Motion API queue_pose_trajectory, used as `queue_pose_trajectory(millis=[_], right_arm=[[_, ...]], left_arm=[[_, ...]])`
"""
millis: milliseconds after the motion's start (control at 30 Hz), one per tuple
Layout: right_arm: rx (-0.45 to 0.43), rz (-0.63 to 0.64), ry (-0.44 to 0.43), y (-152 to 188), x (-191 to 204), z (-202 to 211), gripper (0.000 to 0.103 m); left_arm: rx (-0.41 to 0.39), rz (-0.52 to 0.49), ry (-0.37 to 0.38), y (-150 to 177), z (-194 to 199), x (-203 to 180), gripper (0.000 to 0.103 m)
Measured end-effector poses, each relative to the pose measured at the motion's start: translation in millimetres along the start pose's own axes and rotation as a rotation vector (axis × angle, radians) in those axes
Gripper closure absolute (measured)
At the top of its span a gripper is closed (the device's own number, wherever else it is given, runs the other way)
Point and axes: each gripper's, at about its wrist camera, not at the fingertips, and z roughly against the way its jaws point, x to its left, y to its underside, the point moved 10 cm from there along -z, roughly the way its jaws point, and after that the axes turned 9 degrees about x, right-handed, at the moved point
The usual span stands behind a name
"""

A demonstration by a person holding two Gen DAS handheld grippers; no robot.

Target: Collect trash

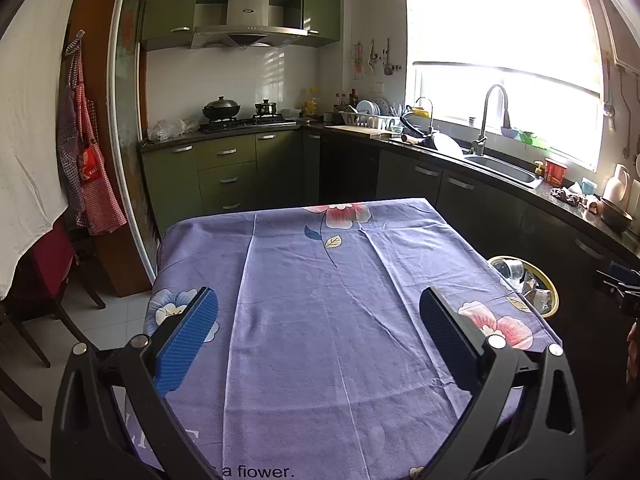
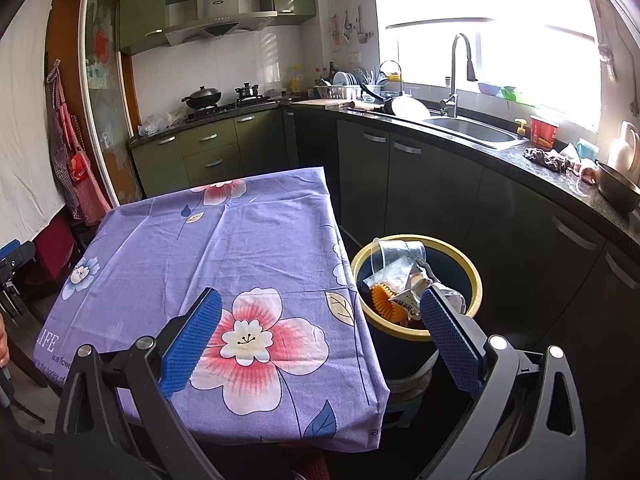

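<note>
Tablecloth [image 2: 224,248], purple woven fabric creased in long folds and printed with pink and blue flowers, draped over the table across the centre of both views, printed lettering cut off at the lower edge. Round dark bin [image 2: 416,332] with a yellow rim just right of the table at centre right in the right wrist view, holding a clear plastic cup [image 2: 396,252], crinkled foil wrappers [image 2: 416,284] and an orange ribbed piece [image 2: 384,300], deeper contents hard to make out. Left gripper [image 1: 318,334] and right gripper [image 2: 320,334] both spread wide and empty, blue textured pads [image 2: 192,344] on black arms, right pad partly masking the bin.
</note>
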Motion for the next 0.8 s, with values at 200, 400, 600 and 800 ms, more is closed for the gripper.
queue_pose_trajectory(millis=[200,400,600,800], right_arm=[[0.000,0.001,0.001,0.3,-2.1,-1.9,0.005],[0.002,0.001,0.000,1.6,-3.2,-2.7,0.005],[0.003,0.001,0.001,2.3,-3.0,-3.5,0.005],[0.006,0.003,0.000,2.6,-3.3,-5.1,0.005]], left_arm=[[0.001,-0.002,0.000,0.1,0.4,-0.7,0.007],[0.000,-0.004,0.009,-0.4,0.7,-2.6,0.007],[-0.006,-0.010,0.019,-1.6,1.2,-4.6,0.007],[-0.002,-0.011,0.022,-1.4,-0.3,-4.9,0.007]])
